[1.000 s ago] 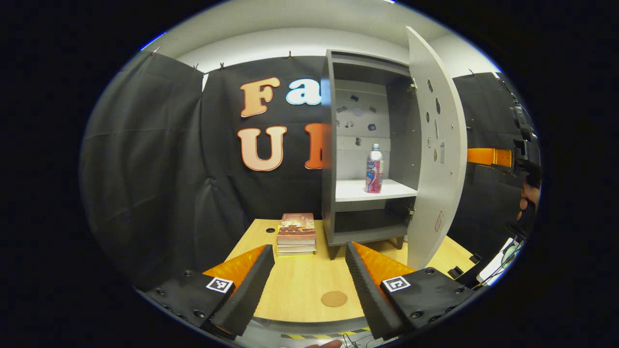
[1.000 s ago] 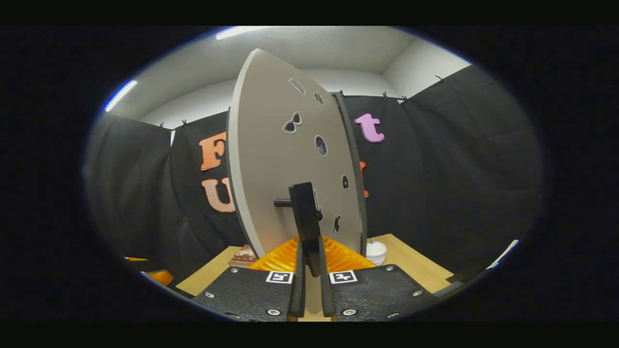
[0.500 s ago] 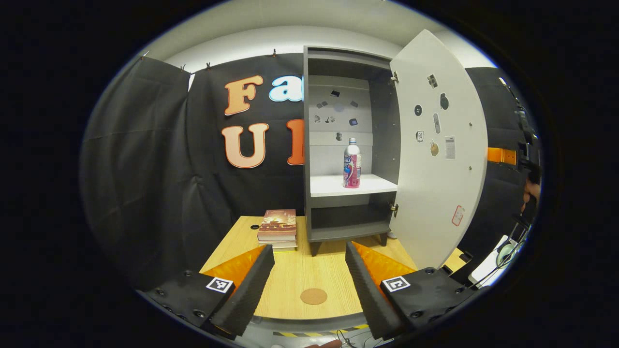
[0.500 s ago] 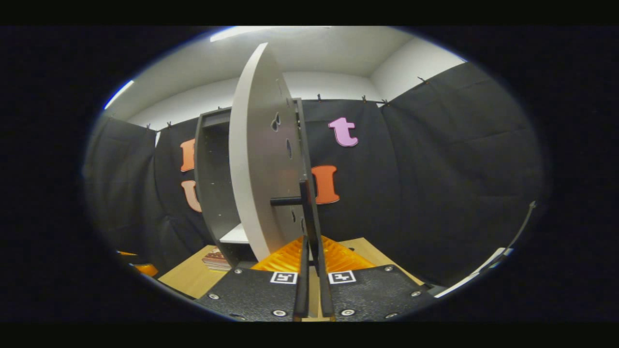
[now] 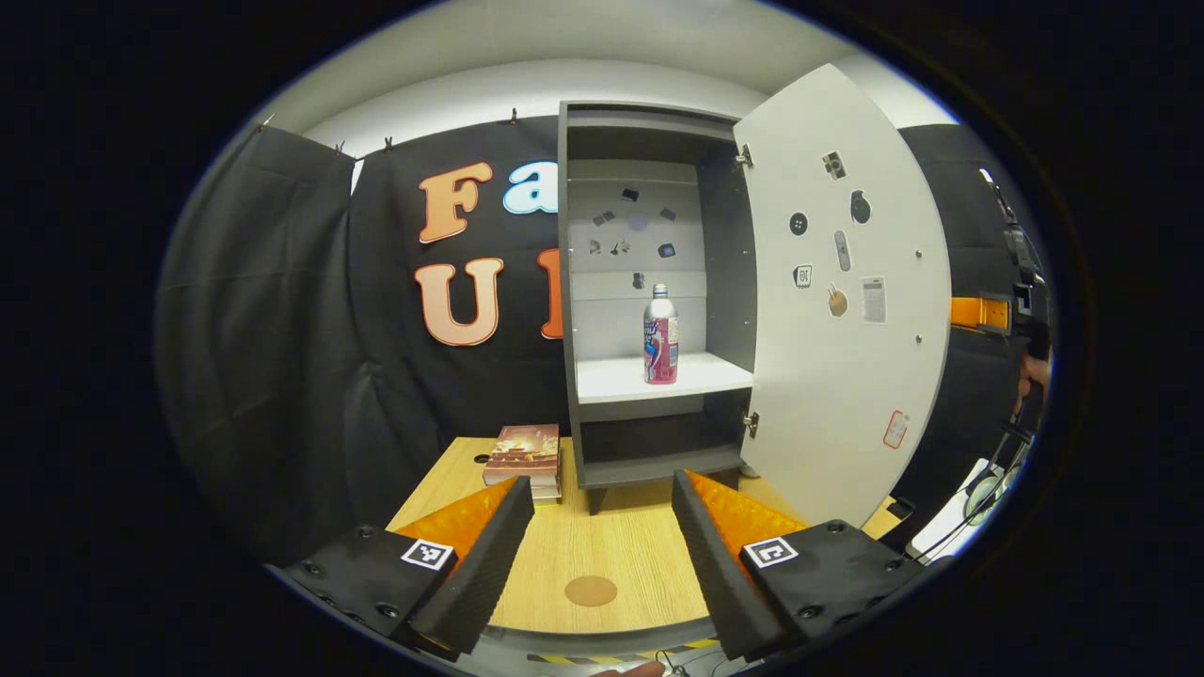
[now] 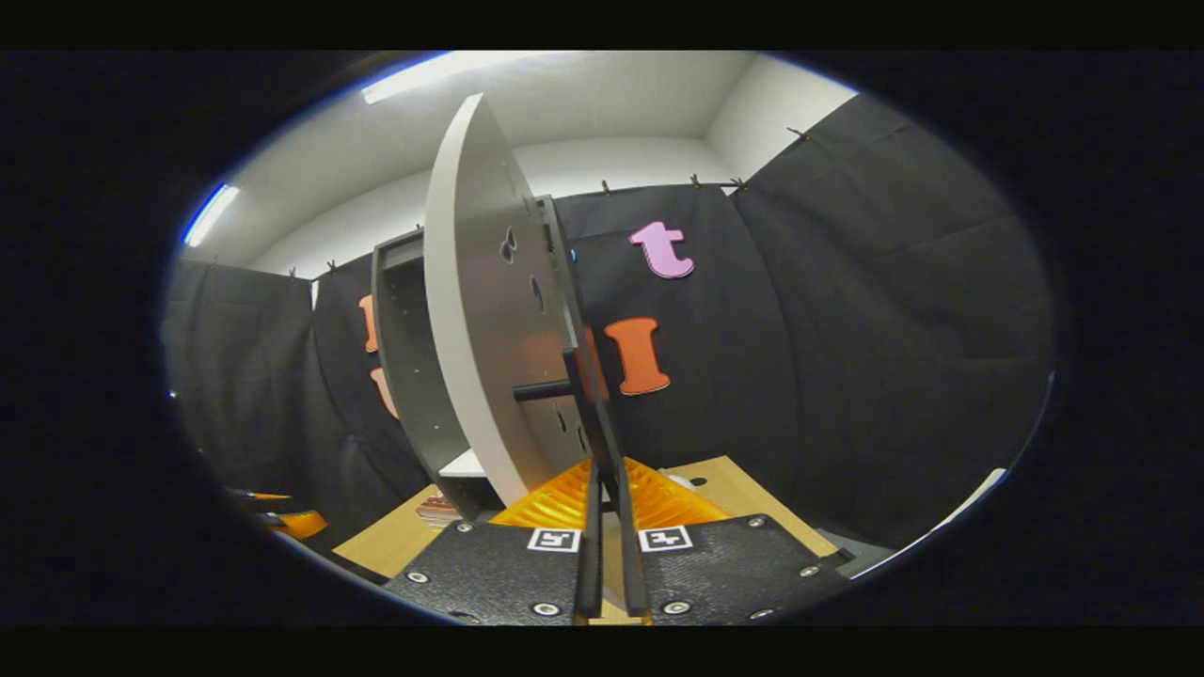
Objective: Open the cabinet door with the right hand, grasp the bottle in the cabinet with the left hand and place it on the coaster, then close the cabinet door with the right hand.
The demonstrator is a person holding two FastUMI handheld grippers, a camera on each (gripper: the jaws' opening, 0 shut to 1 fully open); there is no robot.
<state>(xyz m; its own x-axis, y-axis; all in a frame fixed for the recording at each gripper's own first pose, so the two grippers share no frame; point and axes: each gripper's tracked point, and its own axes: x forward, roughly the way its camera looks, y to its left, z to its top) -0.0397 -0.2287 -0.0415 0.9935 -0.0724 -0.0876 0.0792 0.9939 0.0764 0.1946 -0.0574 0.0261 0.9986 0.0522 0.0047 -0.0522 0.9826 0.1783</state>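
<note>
The grey cabinet (image 5: 640,282) stands at the back of the wooden table with its door (image 5: 847,310) swung wide to the right. A silver and pink bottle (image 5: 660,336) stands upright on the white middle shelf. A round brown coaster (image 5: 591,590) lies on the table near the front edge. My left gripper (image 5: 602,545) hovers open above the coaster, well short of the cabinet. In the right gripper view the door (image 6: 475,310) is seen almost edge-on, and my right gripper (image 6: 609,527) is shut on its black handle (image 6: 588,414).
A stack of books (image 5: 524,451) lies on the table left of the cabinet. The open door takes up the space on the right of the table. A hand (image 5: 1030,371) with the other gripper shows beyond the door's edge.
The door has swung further open, pulled by my right gripper on the handle. In the left gripper view the cabinet and bottle have shifted left and the coaster with them.
</note>
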